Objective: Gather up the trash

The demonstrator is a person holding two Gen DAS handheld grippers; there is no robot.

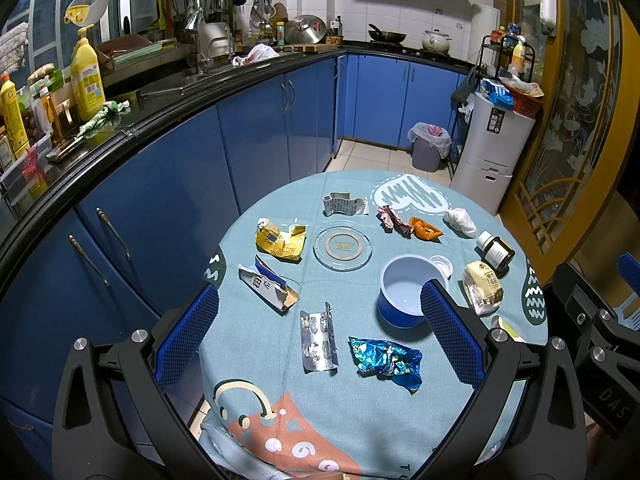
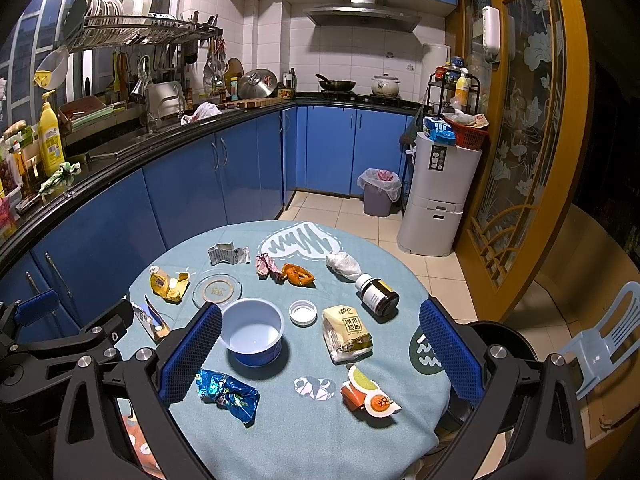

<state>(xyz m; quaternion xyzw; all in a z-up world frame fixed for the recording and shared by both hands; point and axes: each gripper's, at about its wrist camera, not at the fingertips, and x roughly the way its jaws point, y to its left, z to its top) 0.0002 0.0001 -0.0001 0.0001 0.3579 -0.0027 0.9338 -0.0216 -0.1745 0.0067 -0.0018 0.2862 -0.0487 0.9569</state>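
Left wrist view: nearest the near edge of the counter (image 1: 360, 420) lie the crumpled blue foil wrapper (image 1: 386, 360) and a blister pack (image 1: 319, 340). The left gripper (image 1: 320, 340) hovers above them, jaws spread wide, holding and touching nothing. The blue cup (image 1: 408, 292) stands just beside the foil; a careless descent could tip it.

Right wrist view: the same foil wrapper (image 2: 228, 394) lies nearest, with an orange packet (image 2: 370, 394) at the near edge. The right gripper (image 2: 320, 350) is wide apart and empty. The brown bottle (image 2: 378, 294), lying on its side, could roll off if nudged.
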